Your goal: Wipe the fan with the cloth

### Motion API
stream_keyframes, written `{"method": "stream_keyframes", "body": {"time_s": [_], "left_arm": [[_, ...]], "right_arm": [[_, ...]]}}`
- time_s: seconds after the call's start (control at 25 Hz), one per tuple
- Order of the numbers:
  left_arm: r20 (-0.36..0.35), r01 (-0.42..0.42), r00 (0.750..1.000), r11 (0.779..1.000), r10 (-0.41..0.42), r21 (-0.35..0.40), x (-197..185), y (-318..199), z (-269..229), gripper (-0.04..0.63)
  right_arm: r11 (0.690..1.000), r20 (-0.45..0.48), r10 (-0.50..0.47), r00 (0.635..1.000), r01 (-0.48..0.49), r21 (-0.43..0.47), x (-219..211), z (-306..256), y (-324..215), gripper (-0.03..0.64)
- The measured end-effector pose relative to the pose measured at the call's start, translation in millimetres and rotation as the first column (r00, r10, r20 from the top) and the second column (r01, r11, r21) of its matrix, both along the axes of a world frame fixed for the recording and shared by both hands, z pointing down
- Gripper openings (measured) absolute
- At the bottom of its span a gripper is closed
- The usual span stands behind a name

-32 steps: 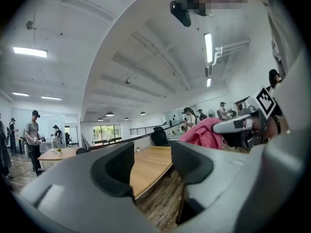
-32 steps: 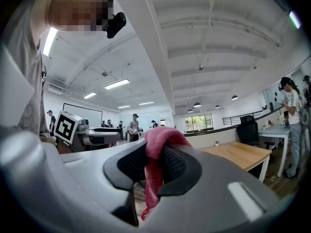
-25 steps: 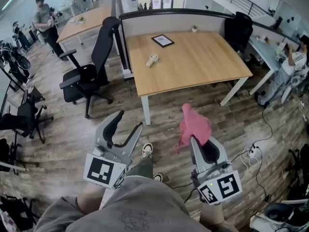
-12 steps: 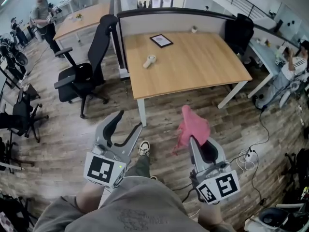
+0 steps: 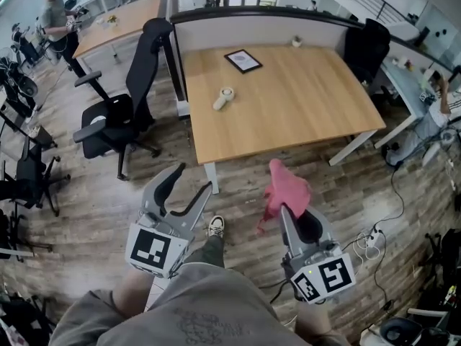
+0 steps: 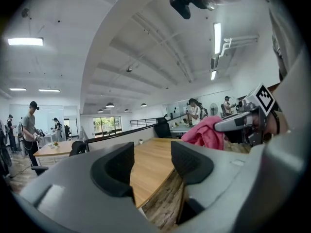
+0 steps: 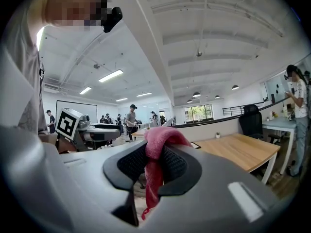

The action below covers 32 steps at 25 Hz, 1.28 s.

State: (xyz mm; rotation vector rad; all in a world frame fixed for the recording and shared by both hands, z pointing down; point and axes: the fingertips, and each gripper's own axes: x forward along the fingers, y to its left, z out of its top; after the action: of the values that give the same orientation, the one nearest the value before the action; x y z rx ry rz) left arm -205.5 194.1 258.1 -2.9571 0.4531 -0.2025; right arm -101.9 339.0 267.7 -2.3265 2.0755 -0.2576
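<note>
The fan point(image 5: 225, 97), small, white and hand-held, lies on the wooden table point(image 5: 302, 99) ahead of me, well beyond both grippers. My right gripper point(image 5: 294, 211) is shut on the pink cloth point(image 5: 288, 188), which bunches above its jaws and hangs down one side. The right gripper view shows that cloth point(image 7: 154, 161) pinched between the black pads point(image 7: 177, 166). My left gripper point(image 5: 193, 179) is held over the floor with its jaws apart and nothing in them. In the left gripper view its pads point(image 6: 116, 166) frame the table point(image 6: 148, 161), and the cloth point(image 6: 206, 134) shows at the right.
A black office chair point(image 5: 119, 114) stands left of the table. A framed picture point(image 5: 243, 60) and a small pot point(image 5: 296, 41) sit at the table's far side, against a partition point(image 5: 252, 21). Cables and a power strip point(image 5: 371, 240) lie on the floor at the right. People work at other desks.
The table and the fan have come slightly nearer in the head view. Both grippers keep their pose, the right one still holding the cloth.
</note>
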Motion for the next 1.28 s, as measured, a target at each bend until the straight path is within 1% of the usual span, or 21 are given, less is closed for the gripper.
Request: {"method": "stream_keyframes", "body": {"time_s": [0.04, 0.16, 0.24, 0.36, 0.48, 0.64, 0.72, 1.04, 1.28], "left_arm": [[0.01, -0.004, 1.0, 1.0, 0.004, -0.004, 9, -11, 2, 0.238], [0.057, 0.002, 0.998, 0.998, 0.002, -0.066, 31, -43, 10, 0.238], [0.07, -0.004, 0.998, 0.997, 0.01, -0.082, 45, -66, 14, 0.238], [0.064, -0.026, 0.997, 0.998, 0.03, -0.064, 64, -106, 15, 0.238], [0.067, -0.016, 0.998, 0.996, 0.022, -0.093, 78, -141, 17, 0.238], [0.065, -0.024, 0.997, 0.998, 0.028, -0.058, 95, -179, 21, 0.238], [0.06, -0.023, 0.998, 0.998, 0.026, -0.055, 100, -195, 21, 0.238], [0.067, 0.015, 0.998, 0.997, -0.01, -0.073, 117, -237, 25, 0.238], [0.086, 0.052, 0.995, 0.996, -0.046, -0.066, 143, -254, 30, 0.238]], "right_arm": [[1.0, 0.004, 0.0, 1.0, 0.0, -0.007, 7, 1, -11, 0.073], [1.0, 0.013, -0.002, 1.0, 0.002, -0.025, 29, 3, -48, 0.073], [0.999, 0.013, -0.004, 1.0, 0.005, -0.033, 42, 3, -76, 0.072], [0.999, 0.009, -0.01, 1.0, 0.011, -0.04, 59, 0, -119, 0.073], [0.999, -0.005, -0.017, 1.0, 0.016, -0.043, 75, -4, -157, 0.073], [0.999, -0.019, -0.022, 1.0, 0.021, -0.05, 93, -5, -195, 0.072], [0.998, -0.024, -0.032, 0.999, 0.03, -0.059, 100, -6, -213, 0.072], [0.995, -0.025, -0.078, 0.997, 0.076, -0.069, 122, -5, -262, 0.072], [0.99, -0.009, -0.12, 0.993, 0.119, -0.069, 152, 4, -284, 0.073]]}}
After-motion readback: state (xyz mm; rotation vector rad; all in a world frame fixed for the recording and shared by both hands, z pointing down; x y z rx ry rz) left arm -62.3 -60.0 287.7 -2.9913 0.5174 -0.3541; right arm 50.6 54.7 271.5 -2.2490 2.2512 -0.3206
